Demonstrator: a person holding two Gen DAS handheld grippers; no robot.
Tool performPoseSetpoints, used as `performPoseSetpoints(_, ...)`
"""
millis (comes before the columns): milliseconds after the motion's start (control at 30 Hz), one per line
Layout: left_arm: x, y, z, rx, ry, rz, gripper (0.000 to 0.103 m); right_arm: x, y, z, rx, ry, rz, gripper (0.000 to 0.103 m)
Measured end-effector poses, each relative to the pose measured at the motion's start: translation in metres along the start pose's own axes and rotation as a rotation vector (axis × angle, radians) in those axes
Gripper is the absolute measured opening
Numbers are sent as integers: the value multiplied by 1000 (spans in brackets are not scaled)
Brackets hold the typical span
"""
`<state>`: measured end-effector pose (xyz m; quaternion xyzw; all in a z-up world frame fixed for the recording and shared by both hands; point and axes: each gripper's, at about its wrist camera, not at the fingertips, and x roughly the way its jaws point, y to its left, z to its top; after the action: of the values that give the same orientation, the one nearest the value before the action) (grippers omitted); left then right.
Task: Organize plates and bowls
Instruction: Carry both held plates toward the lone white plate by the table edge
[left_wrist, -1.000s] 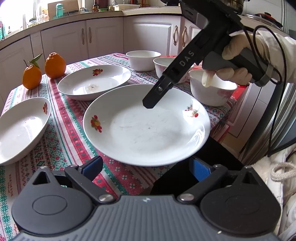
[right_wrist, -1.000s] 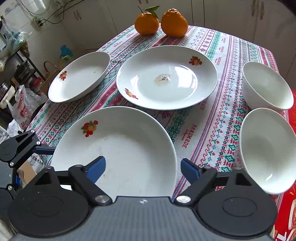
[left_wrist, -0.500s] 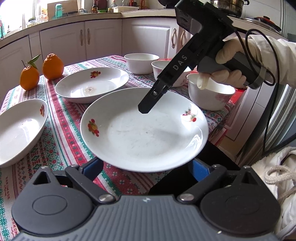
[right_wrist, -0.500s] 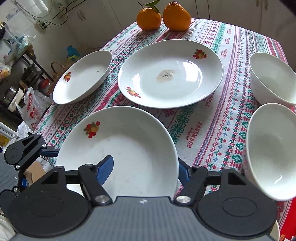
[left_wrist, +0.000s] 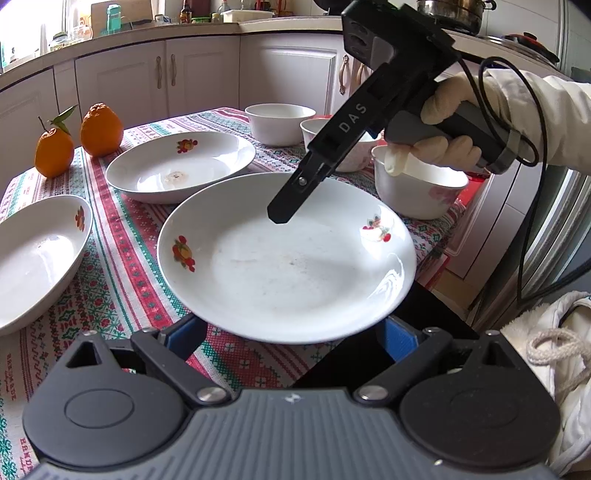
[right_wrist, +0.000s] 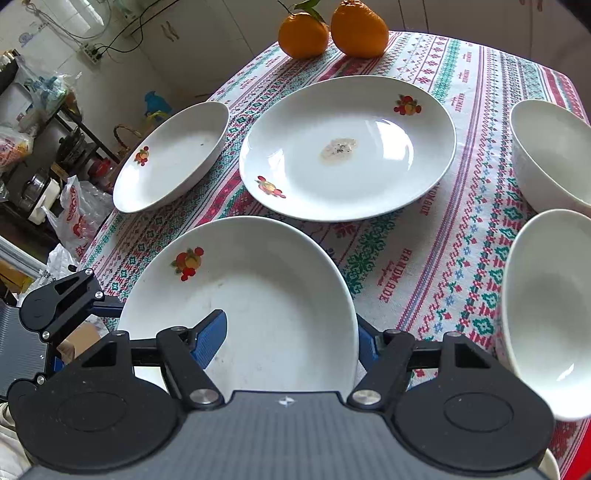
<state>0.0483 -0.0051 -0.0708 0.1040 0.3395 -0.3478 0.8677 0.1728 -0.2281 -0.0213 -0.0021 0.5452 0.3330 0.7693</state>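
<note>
The nearest white plate (left_wrist: 288, 258) with fruit prints lies at the table's front edge, its near rim jutting past the cloth. My right gripper (right_wrist: 288, 341) is shut on its rim. One blue pad (right_wrist: 210, 338) lies inside the plate and the other is beyond the rim. In the left wrist view the right gripper (left_wrist: 280, 216) slants down onto the plate's far side, held by a gloved hand (left_wrist: 439, 147). My left gripper (left_wrist: 291, 336) stands open just under the plate's near rim, not pressing on it.
A second plate (right_wrist: 347, 147) with a dried smear sits behind, and a deep plate (right_wrist: 170, 158) at the table's left side. White bowls (right_wrist: 550, 151) (right_wrist: 546, 306) stand at the right. Two oranges (right_wrist: 303, 35) lie at the far edge. Kitchen cabinets (left_wrist: 166, 81) stand beyond.
My right gripper's jaws have narrowed onto the near plate's rim and the gripper has tipped further down. The left gripper has stayed where it was.
</note>
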Motion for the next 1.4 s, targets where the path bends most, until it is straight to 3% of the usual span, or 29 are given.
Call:
performPoseSetpoints(833,-3,5,-2,3,16,-6,97,-1,0,0,13,-9,57,76)
performPoseSetpoints(1167,0,9,-1,-16,19,-44,97,1,-23,3,122,9,175,77)
performPoseSetpoints(1400,-1,11,0,-18,23,-45,96,-2,-16,3,81,14,153,77)
